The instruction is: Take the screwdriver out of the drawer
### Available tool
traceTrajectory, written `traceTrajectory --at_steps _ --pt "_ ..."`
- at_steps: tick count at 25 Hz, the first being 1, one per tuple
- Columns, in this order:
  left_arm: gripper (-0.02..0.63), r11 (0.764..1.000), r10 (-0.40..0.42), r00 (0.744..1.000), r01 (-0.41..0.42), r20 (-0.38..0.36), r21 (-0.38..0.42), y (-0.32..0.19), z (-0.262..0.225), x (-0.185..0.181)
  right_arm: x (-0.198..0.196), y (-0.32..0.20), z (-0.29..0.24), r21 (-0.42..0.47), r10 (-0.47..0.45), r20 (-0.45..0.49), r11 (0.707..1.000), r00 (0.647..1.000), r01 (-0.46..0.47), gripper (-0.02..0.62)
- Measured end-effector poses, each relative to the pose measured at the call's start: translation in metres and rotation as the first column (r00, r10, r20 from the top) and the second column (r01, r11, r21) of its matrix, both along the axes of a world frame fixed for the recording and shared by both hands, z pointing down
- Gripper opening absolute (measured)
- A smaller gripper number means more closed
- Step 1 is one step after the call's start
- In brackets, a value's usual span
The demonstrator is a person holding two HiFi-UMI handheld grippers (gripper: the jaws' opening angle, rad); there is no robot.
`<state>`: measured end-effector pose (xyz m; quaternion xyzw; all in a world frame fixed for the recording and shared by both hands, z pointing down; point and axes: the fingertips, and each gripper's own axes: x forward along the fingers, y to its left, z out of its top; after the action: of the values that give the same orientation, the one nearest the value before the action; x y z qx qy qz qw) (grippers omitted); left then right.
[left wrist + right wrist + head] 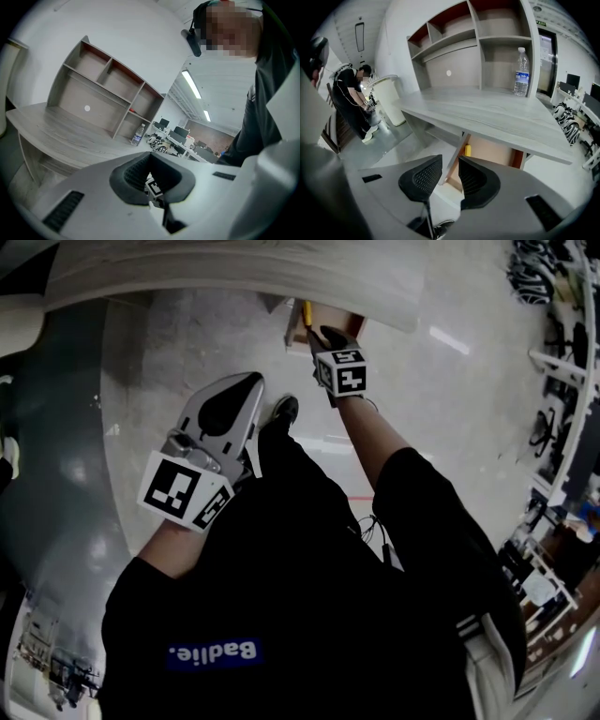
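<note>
The screwdriver's yellow handle (307, 313) (468, 150) pokes up inside the open wooden drawer (294, 334) (497, 152) under the grey desk (234, 277) (487, 112). My right gripper (314, 334) (450, 164) hangs just in front of the drawer and points down at it. It is open, with nothing between its black ribbed pads (423, 178). My left gripper (251, 382) (150, 154) is held lower and to the left, away from the drawer. Its jaws meet at the tips and hold nothing.
A shelf unit (103, 93) (487, 47) stands on the desk, with a water bottle (136, 135) (521, 70) beside it. A white bin (391, 101) and another person (351, 103) are at the desk's far end. My shoe (284, 411) is on the floor below the drawer.
</note>
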<state>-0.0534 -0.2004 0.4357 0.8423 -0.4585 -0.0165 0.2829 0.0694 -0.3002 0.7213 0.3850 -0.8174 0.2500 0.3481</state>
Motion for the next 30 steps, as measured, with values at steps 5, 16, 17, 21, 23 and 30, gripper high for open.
traceTrajectory --at_steps 5,16,17,21,23,30 --pt "-0.003 1.0 -0.017 1.0 0.017 0.007 -0.017 -0.004 0.009 -0.004 0.004 -0.012 0.028 -0.022 0.003 -0.052 1.0 0.999 -0.004 0.13" --pt "-0.003 0.996 -0.058 0.998 0.06 0.035 -0.067 0.004 0.034 -0.028 0.0 -0.031 0.085 -0.059 0.005 -0.137 0.998 0.991 -0.013 0.134" --pt "-0.003 0.996 -0.06 0.997 0.063 0.038 -0.07 0.005 0.036 -0.03 0.002 -0.032 0.091 -0.064 0.006 -0.149 0.998 0.989 -0.015 0.137" --pt "-0.003 0.994 -0.069 0.996 0.073 0.051 -0.076 0.005 0.039 -0.036 0.001 -0.037 0.102 -0.057 -0.017 -0.179 0.998 0.984 0.007 0.14" --pt "-0.003 0.993 -0.078 0.995 0.083 0.054 -0.083 0.005 0.04 -0.039 0.0 -0.04 0.105 -0.057 -0.02 -0.181 0.998 0.983 0.01 0.14" --pt "-0.003 0.989 -0.093 0.994 0.1 0.062 -0.109 0.008 0.052 -0.047 0.0 -0.051 0.123 -0.062 -0.016 -0.219 0.998 0.976 0.003 0.14"
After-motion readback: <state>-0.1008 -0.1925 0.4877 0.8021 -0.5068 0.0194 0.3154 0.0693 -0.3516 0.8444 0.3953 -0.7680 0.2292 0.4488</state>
